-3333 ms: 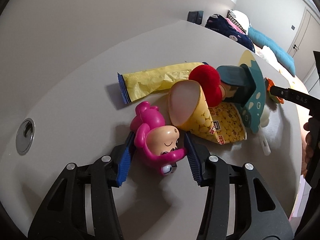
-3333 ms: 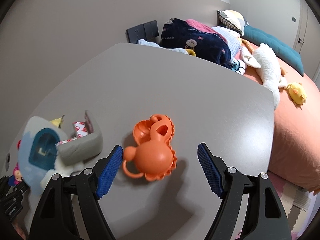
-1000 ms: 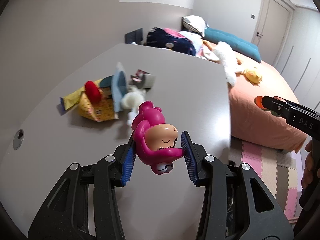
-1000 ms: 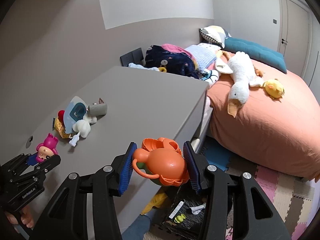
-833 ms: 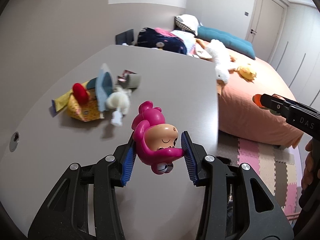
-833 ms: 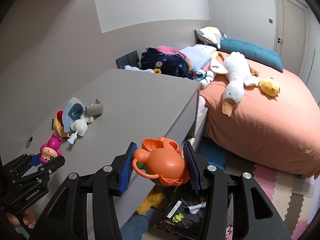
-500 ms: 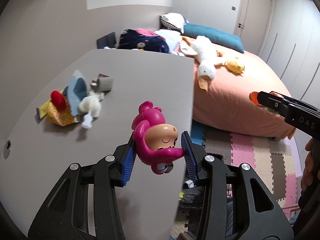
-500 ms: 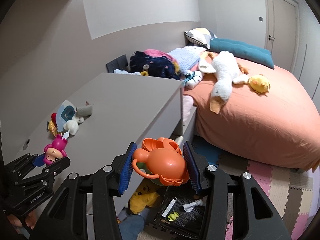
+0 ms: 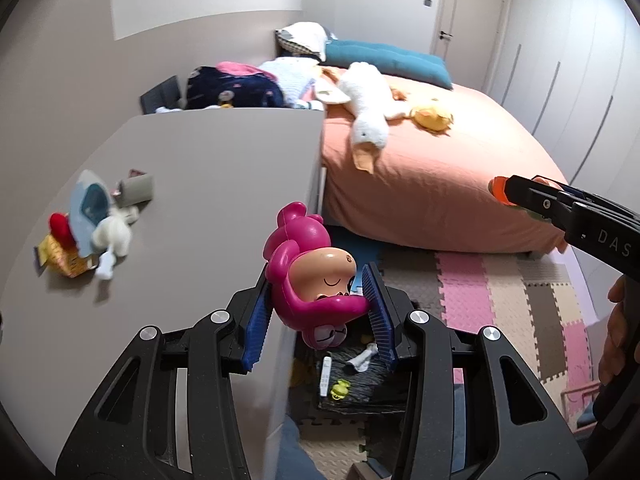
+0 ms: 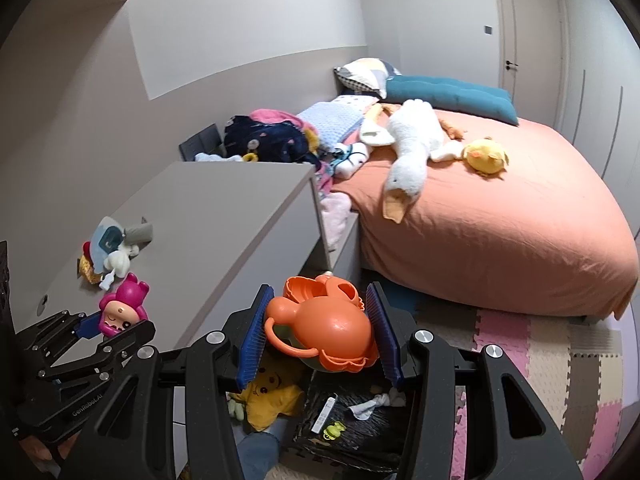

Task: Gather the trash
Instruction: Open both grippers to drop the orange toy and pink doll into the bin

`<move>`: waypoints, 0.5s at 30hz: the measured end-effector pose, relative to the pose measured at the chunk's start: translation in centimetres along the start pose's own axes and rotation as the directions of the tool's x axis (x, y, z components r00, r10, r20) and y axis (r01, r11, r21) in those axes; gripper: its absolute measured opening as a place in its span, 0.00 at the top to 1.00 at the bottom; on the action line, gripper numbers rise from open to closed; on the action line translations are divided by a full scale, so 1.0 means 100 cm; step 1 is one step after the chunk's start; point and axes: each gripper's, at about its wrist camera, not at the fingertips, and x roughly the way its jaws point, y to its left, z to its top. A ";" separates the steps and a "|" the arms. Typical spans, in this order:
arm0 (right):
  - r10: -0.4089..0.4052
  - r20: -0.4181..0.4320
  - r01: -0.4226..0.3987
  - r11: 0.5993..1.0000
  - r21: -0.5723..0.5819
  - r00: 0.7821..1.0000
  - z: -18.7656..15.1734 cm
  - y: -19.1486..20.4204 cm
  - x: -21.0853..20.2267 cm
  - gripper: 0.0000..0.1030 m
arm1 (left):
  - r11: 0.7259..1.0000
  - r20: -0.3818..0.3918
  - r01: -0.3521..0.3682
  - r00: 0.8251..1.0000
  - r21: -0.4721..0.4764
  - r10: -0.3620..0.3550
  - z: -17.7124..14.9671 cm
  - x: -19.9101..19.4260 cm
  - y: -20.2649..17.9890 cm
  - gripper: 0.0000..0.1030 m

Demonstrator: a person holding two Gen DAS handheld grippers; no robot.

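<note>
Left claw (image 9: 318, 312) clamped across pink doll (image 9: 314, 272), off desk (image 9: 208, 168) edge. Right claw (image 10: 320, 336) clamped on orange toy (image 10: 324, 330), above black bin (image 10: 352, 428). Both probably light, rigid, slick plastic; grip widest flanks.

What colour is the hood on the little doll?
Bright pink, around a peach face. The doll shows best in the left wrist view.
</note>
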 end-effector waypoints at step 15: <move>-0.086 -0.011 0.087 0.993 0.080 0.996 -0.013 -0.056 -0.010 0.52 | 0.988 -0.057 0.105 0.993 0.111 -0.099 0.002 0.027 -0.062 0.58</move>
